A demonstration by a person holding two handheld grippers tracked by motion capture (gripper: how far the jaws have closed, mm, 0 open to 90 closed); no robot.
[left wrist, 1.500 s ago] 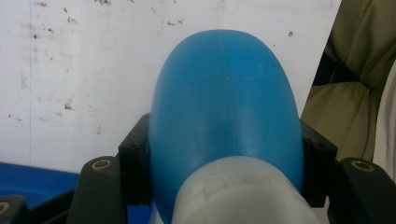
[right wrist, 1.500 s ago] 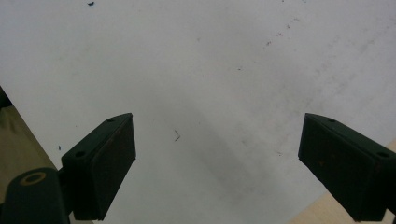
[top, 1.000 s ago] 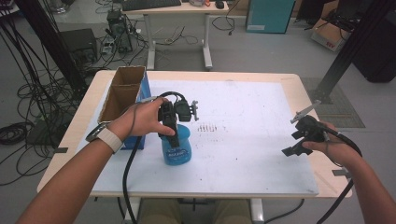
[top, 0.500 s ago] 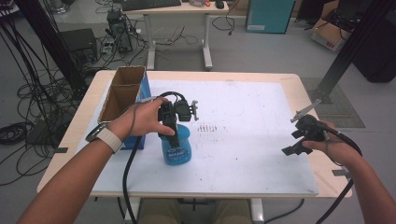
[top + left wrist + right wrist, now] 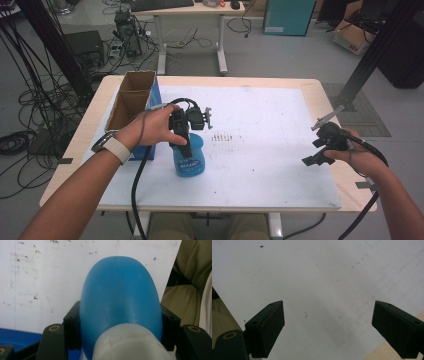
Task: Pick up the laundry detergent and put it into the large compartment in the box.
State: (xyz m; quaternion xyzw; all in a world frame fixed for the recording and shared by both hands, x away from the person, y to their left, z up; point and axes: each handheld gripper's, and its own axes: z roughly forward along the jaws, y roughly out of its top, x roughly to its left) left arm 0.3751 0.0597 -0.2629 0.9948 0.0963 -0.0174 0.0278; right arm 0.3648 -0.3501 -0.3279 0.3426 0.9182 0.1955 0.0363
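Clamping the blue bottle (image 5: pixel 189 159) with my left gripper (image 5: pixel 181 142), nothing has shifted since a second ago; right gripper (image 5: pixel 320 150) idles wide open at 3 o'clock.

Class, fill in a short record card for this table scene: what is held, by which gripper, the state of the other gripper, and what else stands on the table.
held thing: blue bottle, upright on the white mat
holder: left gripper, jaws clamped on the bottle's sides
other gripper: right gripper, open, nothing between its jaws, above the mat's right edge
also on table: cardboard box, open-topped, far left
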